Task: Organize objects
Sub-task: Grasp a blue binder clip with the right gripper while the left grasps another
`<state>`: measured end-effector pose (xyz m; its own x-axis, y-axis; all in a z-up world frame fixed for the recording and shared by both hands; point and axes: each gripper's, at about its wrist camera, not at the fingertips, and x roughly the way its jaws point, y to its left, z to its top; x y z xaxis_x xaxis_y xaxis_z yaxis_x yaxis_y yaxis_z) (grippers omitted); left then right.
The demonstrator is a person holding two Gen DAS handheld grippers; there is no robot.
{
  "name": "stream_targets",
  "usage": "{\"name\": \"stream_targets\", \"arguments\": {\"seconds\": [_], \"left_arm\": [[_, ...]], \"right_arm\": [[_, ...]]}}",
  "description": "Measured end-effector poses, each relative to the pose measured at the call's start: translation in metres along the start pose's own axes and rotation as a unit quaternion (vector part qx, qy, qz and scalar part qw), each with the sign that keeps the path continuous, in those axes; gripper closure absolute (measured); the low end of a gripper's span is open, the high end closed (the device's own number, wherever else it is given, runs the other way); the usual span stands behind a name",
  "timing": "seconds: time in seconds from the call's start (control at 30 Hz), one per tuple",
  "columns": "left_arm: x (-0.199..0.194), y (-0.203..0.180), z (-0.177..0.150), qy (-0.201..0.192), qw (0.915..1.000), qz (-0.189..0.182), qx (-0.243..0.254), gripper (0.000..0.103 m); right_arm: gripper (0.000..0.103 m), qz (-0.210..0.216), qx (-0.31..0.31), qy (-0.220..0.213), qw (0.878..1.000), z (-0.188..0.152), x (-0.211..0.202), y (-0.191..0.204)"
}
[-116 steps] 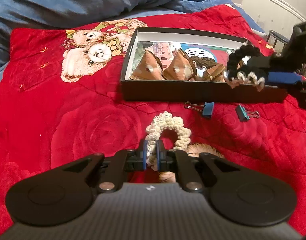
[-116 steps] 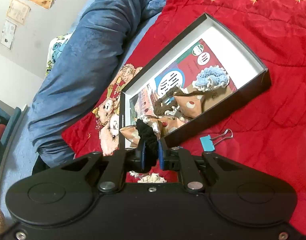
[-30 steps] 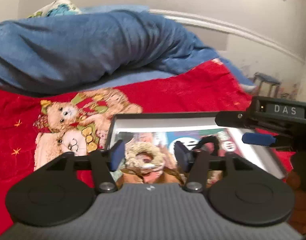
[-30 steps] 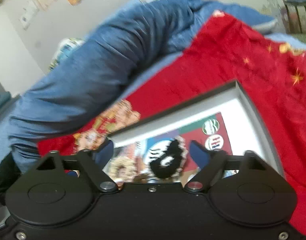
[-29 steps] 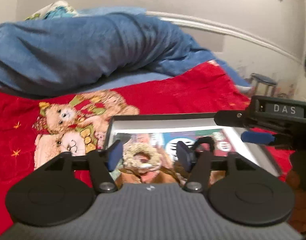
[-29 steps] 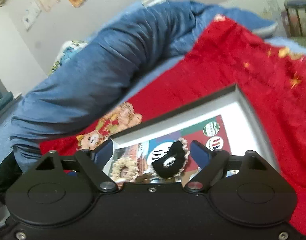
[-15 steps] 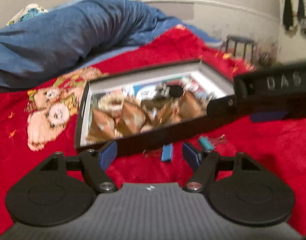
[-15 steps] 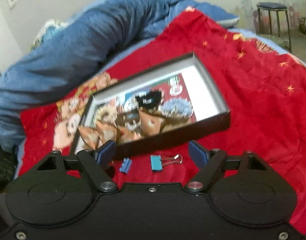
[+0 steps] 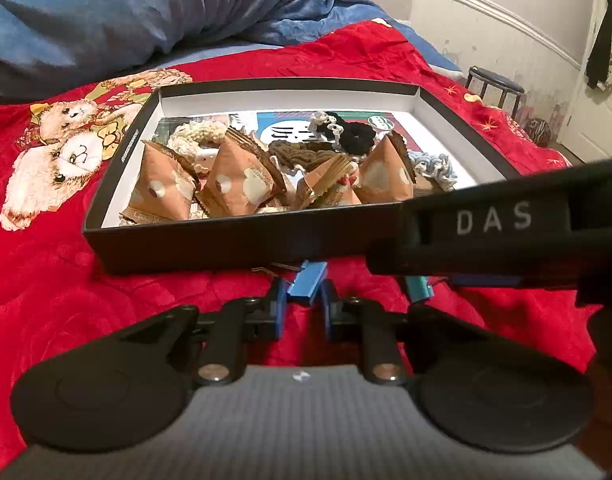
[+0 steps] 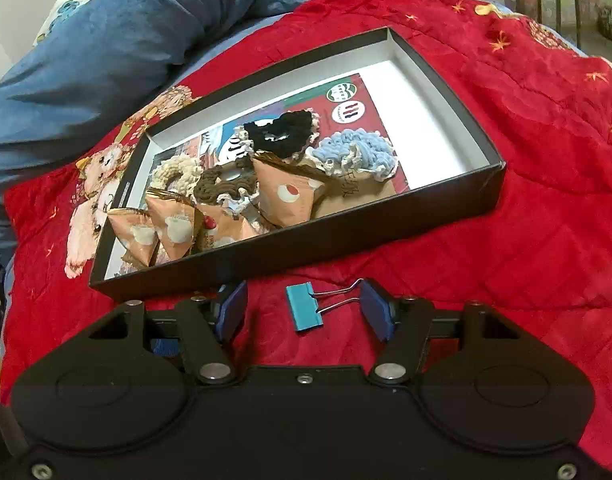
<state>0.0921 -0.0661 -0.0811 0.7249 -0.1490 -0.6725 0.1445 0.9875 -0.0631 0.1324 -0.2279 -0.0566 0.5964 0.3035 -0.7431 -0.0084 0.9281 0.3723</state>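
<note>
Binder clips lie by box (image 10: 446,216) front wall: left gripper (image 9: 302,307) closing on blue clip (image 9: 307,285), right gripper (image 10: 303,311) closing around teal clip (image 10: 303,310), not yet pinched, for boxing

Black grippers (image 9: 303,304) — blue-padded jaws, round hubs, silver screws — white "DAS" lettering (image 9: 493,219).

From my left wrist camera, the black box's near wall (image 9: 225,246) blocks the way at twelve o'clock. The right gripper's body (image 9: 506,236) crosses at two o'clock. Open red blanket (image 9: 65,280) lies at nine o'clock. Inside the box, bare white floor (image 10: 426,120) remains at its right end.
</note>
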Motion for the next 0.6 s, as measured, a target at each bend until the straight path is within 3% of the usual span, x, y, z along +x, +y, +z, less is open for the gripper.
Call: {"name": "stream_targets", "arguments": {"seconds": [0.07, 0.13, 0.2, 0.33, 0.43, 0.53, 0.57, 0.6], "left_arm": [[-0.001, 0.000, 0.000, -0.002, 1.0000, 0.005, 0.005, 0.078], [0.001, -0.002, 0.001, -0.004, 0.9997, 0.024, 0.009, 0.035], [0.003, -0.004, 0.000, -0.011, 0.9975, 0.069, 0.014, 0.017], [0.009, 0.005, 0.002, -0.015, 0.9984, 0.055, -0.004, 0.019], [0.014, -0.001, 0.002, -0.016, 0.9977, 0.065, 0.012, 0.033], [0.015, -0.007, 0.003, -0.014, 0.9973, 0.071, 0.013, 0.044], [0.015, -0.009, 0.003, -0.015, 0.9972, 0.072, 0.012, 0.046], [0.015, -0.011, 0.002, -0.017, 0.9967, 0.078, 0.013, 0.047]], "right_arm": [[0.041, 0.002, 0.008, -0.001, 1.000, -0.001, 0.000, -0.002], [0.040, 0.004, 0.013, 0.000, 1.000, 0.000, -0.001, -0.003], [0.039, 0.003, 0.018, 0.002, 1.000, 0.001, -0.001, -0.004], [0.034, 0.007, 0.012, 0.007, 1.000, 0.002, 0.002, -0.003], [0.034, 0.011, 0.002, 0.010, 1.000, 0.002, 0.007, 0.000], [0.047, -0.001, -0.014, 0.008, 1.000, 0.001, 0.011, 0.005], [0.060, -0.008, -0.021, 0.003, 1.000, 0.000, 0.010, 0.006], [0.064, -0.017, -0.027, -0.002, 0.999, 0.000, 0.010, 0.007]]}}
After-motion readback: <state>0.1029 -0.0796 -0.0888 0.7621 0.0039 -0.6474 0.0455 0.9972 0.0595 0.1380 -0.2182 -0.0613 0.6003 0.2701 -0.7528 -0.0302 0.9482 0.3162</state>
